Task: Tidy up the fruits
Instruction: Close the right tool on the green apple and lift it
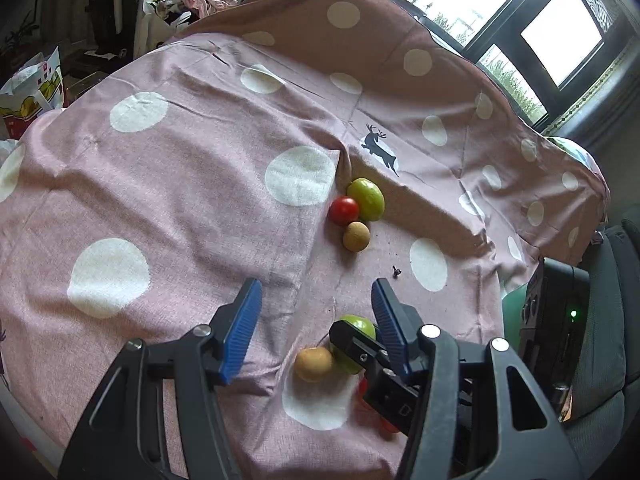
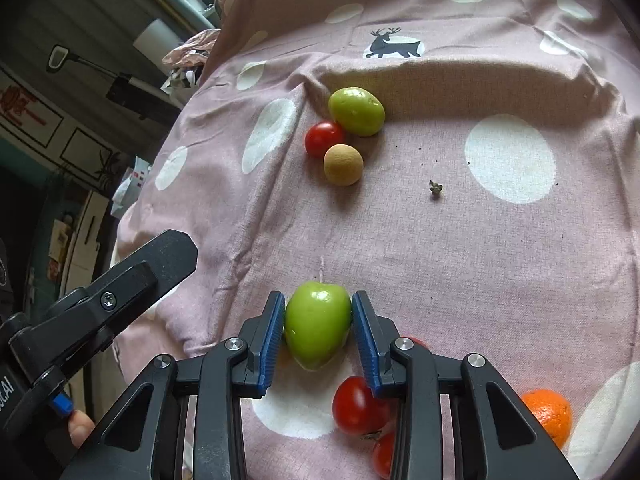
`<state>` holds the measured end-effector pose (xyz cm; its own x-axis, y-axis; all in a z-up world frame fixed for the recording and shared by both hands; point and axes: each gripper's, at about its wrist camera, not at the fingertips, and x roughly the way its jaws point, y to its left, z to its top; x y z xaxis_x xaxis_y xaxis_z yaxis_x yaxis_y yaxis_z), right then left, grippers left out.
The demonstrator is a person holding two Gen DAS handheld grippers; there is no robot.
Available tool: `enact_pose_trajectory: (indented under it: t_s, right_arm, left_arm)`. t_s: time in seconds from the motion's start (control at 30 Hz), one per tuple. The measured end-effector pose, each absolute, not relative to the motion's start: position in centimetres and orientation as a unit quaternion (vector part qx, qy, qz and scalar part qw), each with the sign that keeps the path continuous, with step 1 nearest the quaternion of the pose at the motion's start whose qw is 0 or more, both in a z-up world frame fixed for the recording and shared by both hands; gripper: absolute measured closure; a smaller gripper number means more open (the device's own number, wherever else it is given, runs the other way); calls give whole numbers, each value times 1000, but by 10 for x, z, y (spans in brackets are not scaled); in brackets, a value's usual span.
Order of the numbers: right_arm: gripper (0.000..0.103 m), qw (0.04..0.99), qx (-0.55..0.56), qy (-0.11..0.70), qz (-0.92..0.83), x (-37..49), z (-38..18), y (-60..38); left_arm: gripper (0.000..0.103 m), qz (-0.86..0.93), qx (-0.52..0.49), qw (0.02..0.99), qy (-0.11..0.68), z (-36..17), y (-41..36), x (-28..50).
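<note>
Right tongs (image 2: 318,334) clamped on green fruit (image 2: 317,326), left tongs (image 1: 316,322) wide open, empty, tomato (image 2: 384,454) behind, perhaps, mostly hidden.

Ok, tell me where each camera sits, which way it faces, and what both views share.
Left wrist: rides the open left gripper, above and behind, looking down the pink dotted cloth toward the window; the right gripper shows beneath.
Right wrist: rides the right gripper, low over the cloth, its blue pads against a green fruit; left gripper and a fingertip show.
Shared: far fruit trio, deer print.
</note>
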<state>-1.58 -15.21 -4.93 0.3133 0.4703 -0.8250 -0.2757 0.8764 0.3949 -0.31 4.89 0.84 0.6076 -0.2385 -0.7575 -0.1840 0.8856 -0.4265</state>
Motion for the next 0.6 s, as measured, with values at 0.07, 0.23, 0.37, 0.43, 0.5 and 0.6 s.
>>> enact_pose_trajectory:
  t_s: [0.07,0.23,0.37,0.43,0.5,0.6]
  right_arm:
    - [67,808,94,537,224,-15,-49,-156]
    - [67,814,120,530,205,-11,-43,-181]
    - [67,816,139,529,186,-7,-41,-202]
    - [67,814,149,532,179,-5,-42,-213]
    - [67,812,156,535,175,-4,-43,-221]
    - [67,806,163,545,164,-1,-47,-232]
  left_arm:
    - [48,-17,-239,864,444,8,48,-3]
    - [49,-31,-236,864,443,8,43,-2]
    - [51,-63,-233,862,446,6,29,1]
    - [52,-79,-227,860,450,4,20,3]
    - [53,-93,-220,856,458,0,9,5]
    - [53,-101,-195,857,467,-4,-8,6]
